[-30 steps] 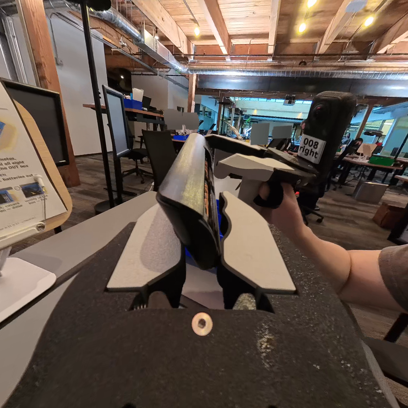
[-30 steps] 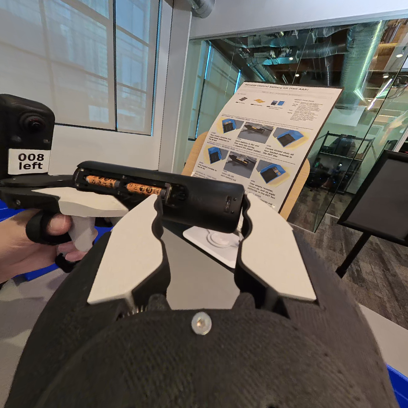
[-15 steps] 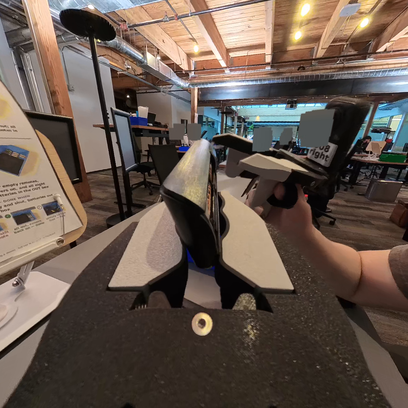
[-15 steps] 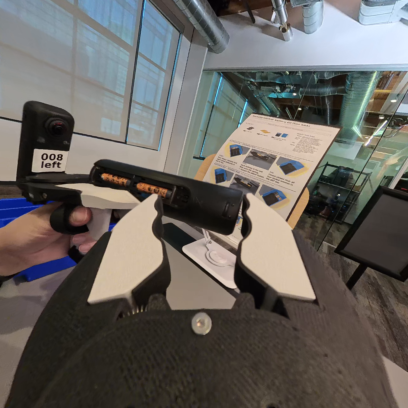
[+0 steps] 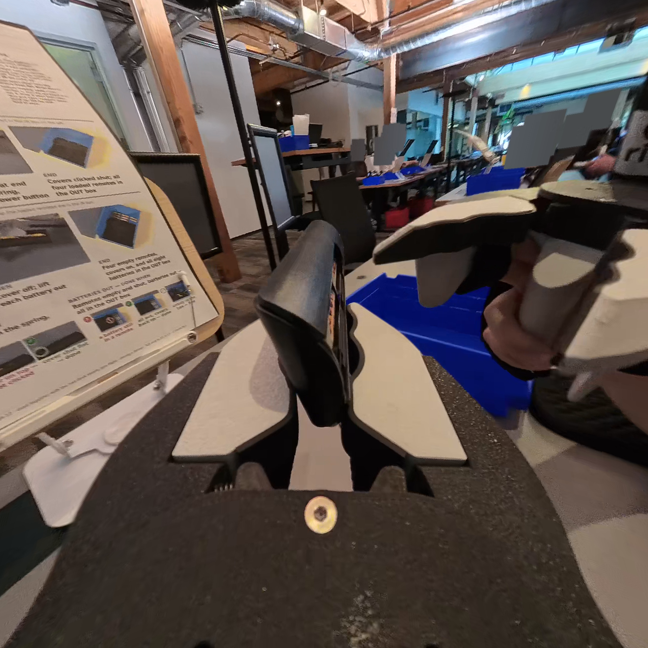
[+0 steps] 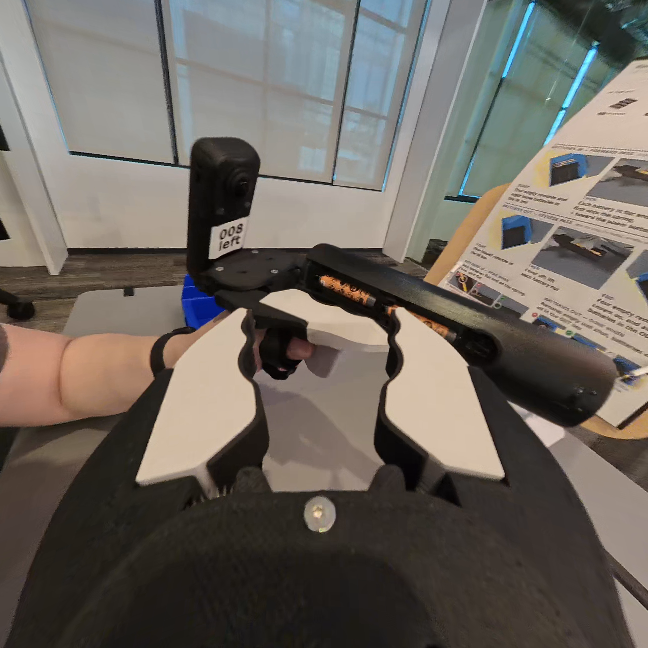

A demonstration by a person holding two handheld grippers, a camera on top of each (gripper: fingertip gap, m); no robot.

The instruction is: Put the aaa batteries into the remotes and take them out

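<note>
My left gripper (image 5: 308, 315) is shut on the lower end of a black remote (image 5: 305, 298) and holds it up off the table, tilted. In the right wrist view the remote (image 6: 508, 336) has its cover off, with two orange AAA batteries (image 6: 345, 291) in line in the open bay. My right gripper (image 6: 321, 336) is open and empty. Its right fingertip (image 6: 396, 326) sits in front of the second battery (image 6: 431, 328); I cannot tell if it touches. The right gripper also shows in the left wrist view (image 5: 403, 277), to the right of the remote.
A blue bin (image 5: 438, 326) stands on the grey table (image 6: 122, 308) behind the grippers. An instruction board (image 5: 87, 245) on a white stand base (image 5: 70, 466) stands at the left. A person's forearm (image 6: 87, 375) holds the left gripper.
The right gripper left the remote's far end, which sat between its fingers, and moved along it to the battery bay. The left gripper turned and came lower with the remote.
</note>
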